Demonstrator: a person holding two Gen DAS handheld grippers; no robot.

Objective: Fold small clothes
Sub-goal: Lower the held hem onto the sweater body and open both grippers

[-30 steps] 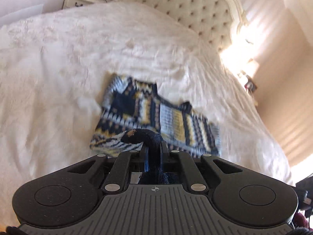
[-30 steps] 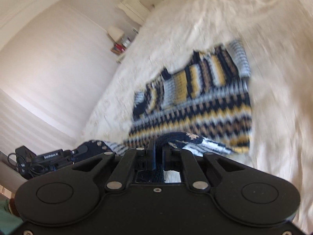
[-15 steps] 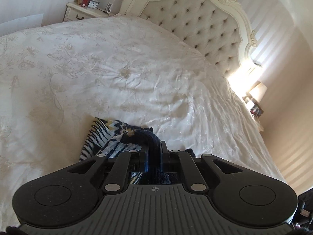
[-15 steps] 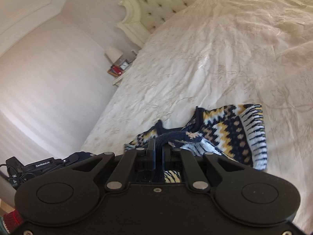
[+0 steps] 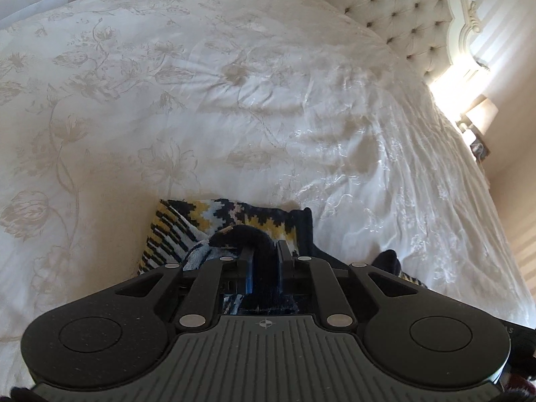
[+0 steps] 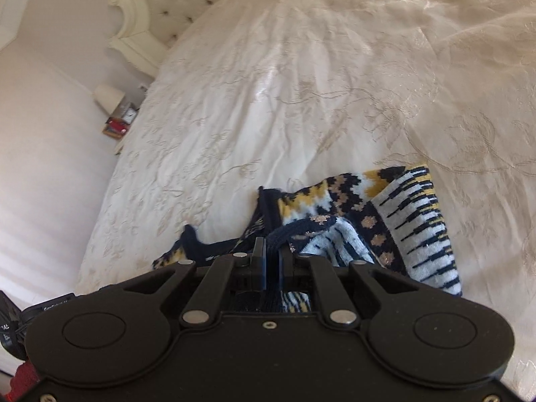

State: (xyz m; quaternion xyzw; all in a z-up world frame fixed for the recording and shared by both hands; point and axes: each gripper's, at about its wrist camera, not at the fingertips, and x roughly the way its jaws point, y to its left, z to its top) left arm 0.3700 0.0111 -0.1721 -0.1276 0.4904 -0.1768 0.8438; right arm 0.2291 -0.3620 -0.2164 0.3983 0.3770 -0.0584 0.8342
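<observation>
A small knitted sweater [image 5: 187, 224] in navy, yellow, white and light blue lies on the white bed. My left gripper [image 5: 262, 248] is shut on a navy edge of the sweater, and the pinched fabric bulges between the jaws. My right gripper [image 6: 272, 246] is shut on another navy edge of the same sweater [image 6: 412, 221]. In both views only the far part of the garment shows beyond the fingers; the rest is hidden under the gripper bodies.
The white floral bedspread [image 5: 201, 100] fills both views. A tufted cream headboard [image 5: 402, 10] stands at the far end. A bedside table with a lamp [image 6: 109, 98] and small items stands beside the bed. Another lamp [image 5: 480, 114] stands on the other side.
Both grippers have carried the held sweater edges forward over the garment. A second ago most of the sweater lay spread ahead; now only a narrow far strip shows.
</observation>
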